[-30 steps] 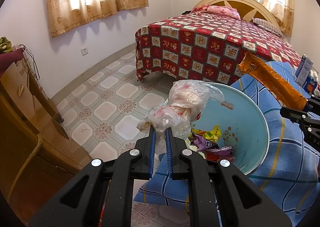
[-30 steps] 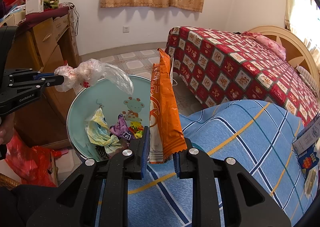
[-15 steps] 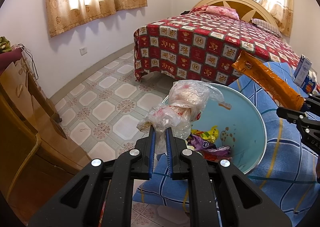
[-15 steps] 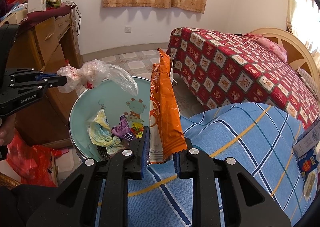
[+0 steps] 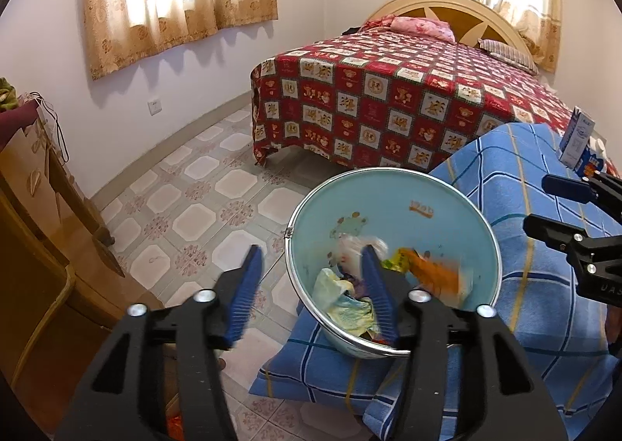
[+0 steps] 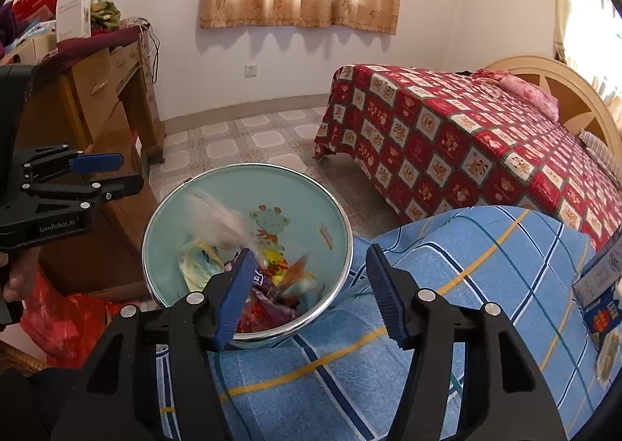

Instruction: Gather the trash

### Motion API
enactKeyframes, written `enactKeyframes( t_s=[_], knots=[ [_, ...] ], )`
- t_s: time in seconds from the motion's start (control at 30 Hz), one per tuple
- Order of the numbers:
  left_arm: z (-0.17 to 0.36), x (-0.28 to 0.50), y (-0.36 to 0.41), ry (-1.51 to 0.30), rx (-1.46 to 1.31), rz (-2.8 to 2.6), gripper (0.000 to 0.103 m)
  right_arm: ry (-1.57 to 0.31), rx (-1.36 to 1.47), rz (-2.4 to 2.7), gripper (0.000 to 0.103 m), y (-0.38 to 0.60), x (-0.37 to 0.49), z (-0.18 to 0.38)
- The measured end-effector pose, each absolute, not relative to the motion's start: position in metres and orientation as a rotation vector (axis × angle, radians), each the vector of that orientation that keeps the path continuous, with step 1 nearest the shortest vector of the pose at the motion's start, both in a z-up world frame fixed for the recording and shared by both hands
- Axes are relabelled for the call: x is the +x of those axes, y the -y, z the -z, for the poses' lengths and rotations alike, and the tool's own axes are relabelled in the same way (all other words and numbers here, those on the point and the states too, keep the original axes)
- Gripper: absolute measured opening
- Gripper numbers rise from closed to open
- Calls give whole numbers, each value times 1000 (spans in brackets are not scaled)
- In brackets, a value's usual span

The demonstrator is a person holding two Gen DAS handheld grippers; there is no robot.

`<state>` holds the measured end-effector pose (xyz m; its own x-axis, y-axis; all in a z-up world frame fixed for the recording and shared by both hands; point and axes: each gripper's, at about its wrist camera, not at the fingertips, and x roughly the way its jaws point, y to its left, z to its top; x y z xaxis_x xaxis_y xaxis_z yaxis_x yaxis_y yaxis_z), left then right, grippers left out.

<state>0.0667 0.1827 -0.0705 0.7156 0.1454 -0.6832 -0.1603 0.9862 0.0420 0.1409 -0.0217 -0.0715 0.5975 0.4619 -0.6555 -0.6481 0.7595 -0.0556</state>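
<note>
A pale blue bin [image 5: 447, 223] with a cartoon print sits tilted on a blue checked blanket, with several wrappers inside. My left gripper [image 5: 311, 252] hovers over its near rim, jaws opening, nothing between them. A clear plastic bag [image 5: 353, 246] drops blurred into the bin. An orange wrapper [image 5: 435, 272] falls blurred beside it. My right gripper [image 6: 310, 252] is above the bin [image 6: 311, 200] too, jaws opening and empty. The clear bag [image 6: 221, 219] and orange wrapper [image 6: 295, 270] show there as blurs. Each gripper appears in the other's view: right [image 5: 538, 204], left [image 6: 130, 172].
A bed with a red patterned cover [image 5: 388, 99] stands behind the bin. The blue checked blanket [image 6: 447, 285] lies under and right of it. A wooden dresser [image 6: 105, 99] is at the left, a red plastic bag [image 6: 66, 309] on the floor, and small cartons [image 6: 598, 285] on the blanket.
Both grippers have opened. The clear bag left the left gripper and the orange wrapper left the right one; both are dropping into the bin.
</note>
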Motion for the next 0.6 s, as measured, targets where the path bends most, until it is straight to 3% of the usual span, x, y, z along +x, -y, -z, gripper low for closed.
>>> enactKeyframes(
  t_s=[0.03,0.17,0.23,0.6],
  knots=[
    [68,65,-183,-743,-24,-176,73,-663,-293,-652,62,24,139,70],
    [51,57,-183,-687,-37,-186,79,-615,-230,-592,67,49,122,58],
    [40,51,-181,-639,-37,-206,88,-575,-193,-534,69,67,106,52],
    [5,28,-156,-506,21,-207,96,-472,-115,-416,72,119,73,28]
  ],
)
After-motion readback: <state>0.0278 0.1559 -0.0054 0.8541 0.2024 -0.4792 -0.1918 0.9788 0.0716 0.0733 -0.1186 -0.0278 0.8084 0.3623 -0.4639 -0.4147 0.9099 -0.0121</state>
